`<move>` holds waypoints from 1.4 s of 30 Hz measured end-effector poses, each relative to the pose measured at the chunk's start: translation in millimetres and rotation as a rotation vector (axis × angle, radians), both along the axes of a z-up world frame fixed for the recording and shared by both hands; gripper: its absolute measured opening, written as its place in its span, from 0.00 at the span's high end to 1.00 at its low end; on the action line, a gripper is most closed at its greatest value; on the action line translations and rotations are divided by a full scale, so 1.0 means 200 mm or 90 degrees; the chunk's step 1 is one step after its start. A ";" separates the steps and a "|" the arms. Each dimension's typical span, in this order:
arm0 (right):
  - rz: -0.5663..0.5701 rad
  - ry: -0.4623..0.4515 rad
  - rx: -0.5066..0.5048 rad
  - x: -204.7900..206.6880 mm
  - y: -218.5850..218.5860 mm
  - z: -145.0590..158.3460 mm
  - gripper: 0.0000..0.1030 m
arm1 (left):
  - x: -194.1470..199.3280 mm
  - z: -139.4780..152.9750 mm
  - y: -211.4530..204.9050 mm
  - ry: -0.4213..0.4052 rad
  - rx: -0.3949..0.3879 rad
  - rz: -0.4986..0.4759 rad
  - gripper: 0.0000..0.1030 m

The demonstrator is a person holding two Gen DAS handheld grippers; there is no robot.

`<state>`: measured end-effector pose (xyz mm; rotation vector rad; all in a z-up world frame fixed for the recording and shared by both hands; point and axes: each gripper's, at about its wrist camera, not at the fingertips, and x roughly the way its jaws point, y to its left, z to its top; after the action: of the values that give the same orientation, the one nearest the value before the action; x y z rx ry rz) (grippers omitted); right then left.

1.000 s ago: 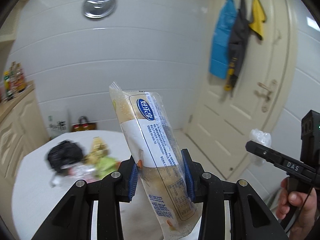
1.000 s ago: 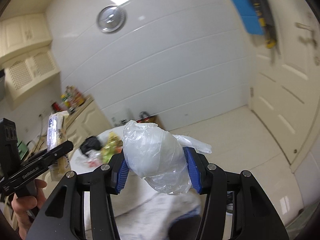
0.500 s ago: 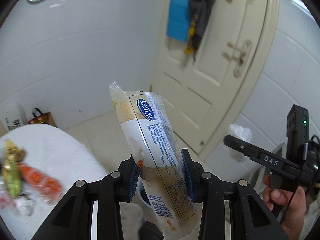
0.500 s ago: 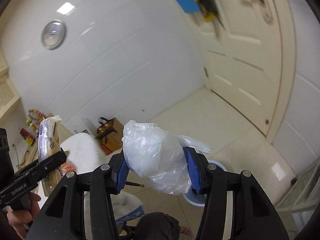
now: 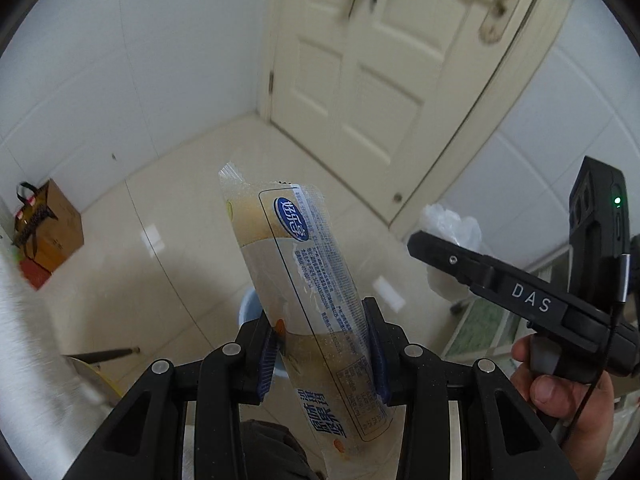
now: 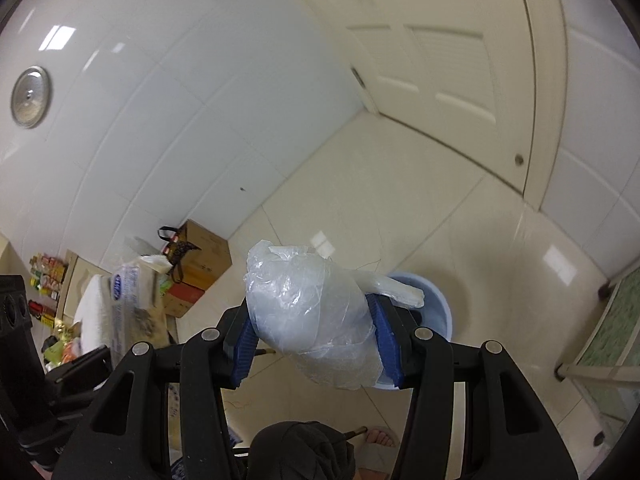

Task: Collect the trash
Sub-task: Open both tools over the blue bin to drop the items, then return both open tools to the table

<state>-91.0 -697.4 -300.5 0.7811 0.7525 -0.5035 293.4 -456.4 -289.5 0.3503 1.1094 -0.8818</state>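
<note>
I have the left gripper [image 5: 322,354] clamped on a long clear snack wrapper [image 5: 298,276], its blue pads pressing the lower half. The right gripper [image 6: 316,338] is closed around a crumpled clear plastic bag [image 6: 310,312], which bulges out above and below the pads. Both are carried in the air over the tiled floor, above a light blue bin [image 6: 434,312] that sits just beyond the right fingers.

My worry is the release. The wrapper is light and slick; if I let go while it sits off to the bin's side, I judge it could flutter and land on the tiles. In the left view only a sliver of the bin [image 5: 250,306] shows behind the wrapper, so I cannot tell how well I am lined up. The bag may cling to a pad, or its loose tail [image 6: 396,288] may catch the rim.

The wrapper's long axis runs along the fingers, leaning up and left, crimped end [image 5: 232,174] farthest from me. The bag has no clear axis; its tail points right, toward the bin.
</note>
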 end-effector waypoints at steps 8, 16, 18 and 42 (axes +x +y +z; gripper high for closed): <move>-0.017 0.023 0.067 0.06 -0.12 -0.22 0.50 | 0.17 -0.21 -0.21 0.038 0.069 -0.015 0.66; -0.038 0.049 0.114 0.08 -0.20 -0.41 0.43 | 0.28 -0.39 -0.54 0.026 0.135 -0.016 0.40; -0.044 0.052 0.122 0.08 -0.21 -0.43 0.36 | 0.30 -0.39 -0.54 0.018 0.134 -0.001 0.27; -0.082 0.060 0.083 -0.05 -0.04 -0.22 0.00 | -0.02 -0.02 -0.26 -0.060 0.066 0.054 0.07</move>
<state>-101.8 -706.4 -343.7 0.9358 0.8315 -0.6153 288.7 -508.2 -294.1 0.4228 1.0763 -0.7269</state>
